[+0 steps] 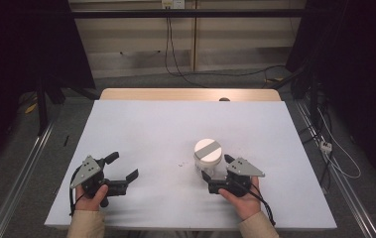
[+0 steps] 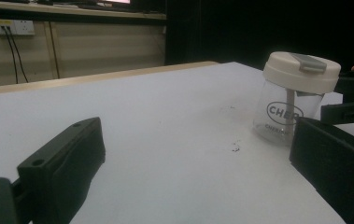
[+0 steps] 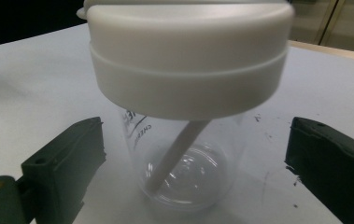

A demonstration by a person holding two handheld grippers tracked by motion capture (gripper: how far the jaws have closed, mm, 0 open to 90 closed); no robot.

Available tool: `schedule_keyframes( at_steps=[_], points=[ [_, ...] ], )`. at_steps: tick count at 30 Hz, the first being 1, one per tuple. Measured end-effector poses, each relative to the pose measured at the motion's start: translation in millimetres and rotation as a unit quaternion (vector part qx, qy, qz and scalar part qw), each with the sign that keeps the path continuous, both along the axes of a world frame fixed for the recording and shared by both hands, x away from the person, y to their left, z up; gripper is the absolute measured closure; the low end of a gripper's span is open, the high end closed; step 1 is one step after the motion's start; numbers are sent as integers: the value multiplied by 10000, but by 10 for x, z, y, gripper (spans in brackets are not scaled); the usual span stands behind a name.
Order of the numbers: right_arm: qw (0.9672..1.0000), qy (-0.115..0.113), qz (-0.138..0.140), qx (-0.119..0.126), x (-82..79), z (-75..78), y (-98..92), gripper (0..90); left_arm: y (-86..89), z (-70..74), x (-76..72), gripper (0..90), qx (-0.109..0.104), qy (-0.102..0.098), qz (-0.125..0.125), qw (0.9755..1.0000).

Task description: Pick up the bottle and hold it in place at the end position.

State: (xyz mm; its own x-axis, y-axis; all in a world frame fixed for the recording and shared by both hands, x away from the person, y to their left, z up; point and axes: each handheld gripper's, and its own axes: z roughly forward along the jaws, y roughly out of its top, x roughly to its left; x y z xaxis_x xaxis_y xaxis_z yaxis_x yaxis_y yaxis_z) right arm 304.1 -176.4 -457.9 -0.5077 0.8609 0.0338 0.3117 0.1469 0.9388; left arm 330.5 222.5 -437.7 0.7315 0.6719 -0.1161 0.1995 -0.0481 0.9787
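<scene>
Two open jaws of the right gripper (image 1: 216, 173) flanked the clear cup (image 1: 208, 157) upright on the white surface (image 1: 141, 134), so closing squarely on its body below the lid (image 3: 188, 60) seemed wisest, while the left gripper (image 1: 123, 167) waited open well apart.

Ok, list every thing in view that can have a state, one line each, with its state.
Clear plastic cup with printed lettering: upright on the table, empty apart from a straw.
White round lid with grey flap: on the cup, flap down.
White straw: inside the cup, leaning.
Left hand-held gripper: open, holding nothing.
Right hand-held gripper: open, jaws either side of the cup, not pressing it.
</scene>
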Motion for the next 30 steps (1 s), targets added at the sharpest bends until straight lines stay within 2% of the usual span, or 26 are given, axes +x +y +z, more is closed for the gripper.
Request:
schedule_keyframes(
  at_steps=[10, 19, 30],
  points=[
    [10000, 47, 32, -40, 140, 27, 113, 47, 1, -7, 1, 31, -67, 35, -14, 10000],
    [9999, 154, 1, 31, 234, -8, 160, 60, 5, -14, 22, 31, -53, 44, -56, 10000],
    [9999, 113, -15, 43, 313, 5, 222, 113, 0, -15, 28, 31, -52, 47, -60, 10000]
  ],
)
